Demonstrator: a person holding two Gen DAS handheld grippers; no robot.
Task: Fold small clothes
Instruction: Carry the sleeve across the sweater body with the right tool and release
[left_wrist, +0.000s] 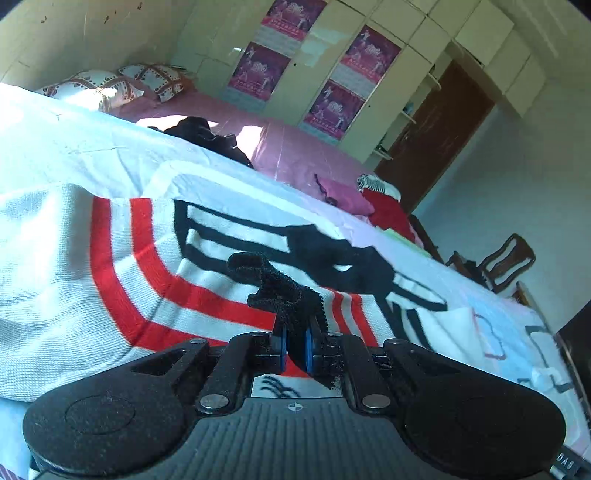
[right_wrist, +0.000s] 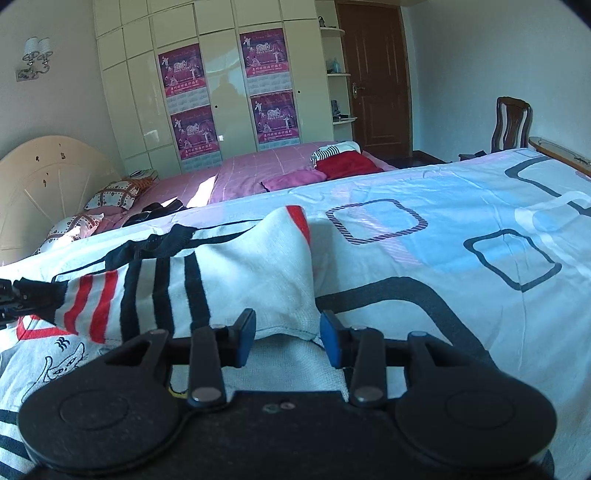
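Note:
A white knit sweater (left_wrist: 129, 258) with red and black stripes lies spread on the bed sheet (right_wrist: 443, 258). My left gripper (left_wrist: 295, 343) is shut on the sweater's black trim (left_wrist: 288, 291), which sticks up crumpled from between the blue pads. In the right wrist view the same sweater (right_wrist: 240, 266) rises in a tented fold. My right gripper (right_wrist: 287, 341) holds the sweater's white hem, a thick bunch of cloth filling the gap between its fingers. The left gripper (right_wrist: 11, 299) shows at that view's left edge, on the black trim.
Behind lies a pink bed (right_wrist: 258, 166) with a red garment (right_wrist: 347, 162), a pink cloth (right_wrist: 291, 181), a black garment (left_wrist: 207, 136) and pillows (right_wrist: 114, 195). A wardrobe (right_wrist: 221, 74), a brown door (right_wrist: 373, 74) and a wooden chair (right_wrist: 511, 122) stand beyond.

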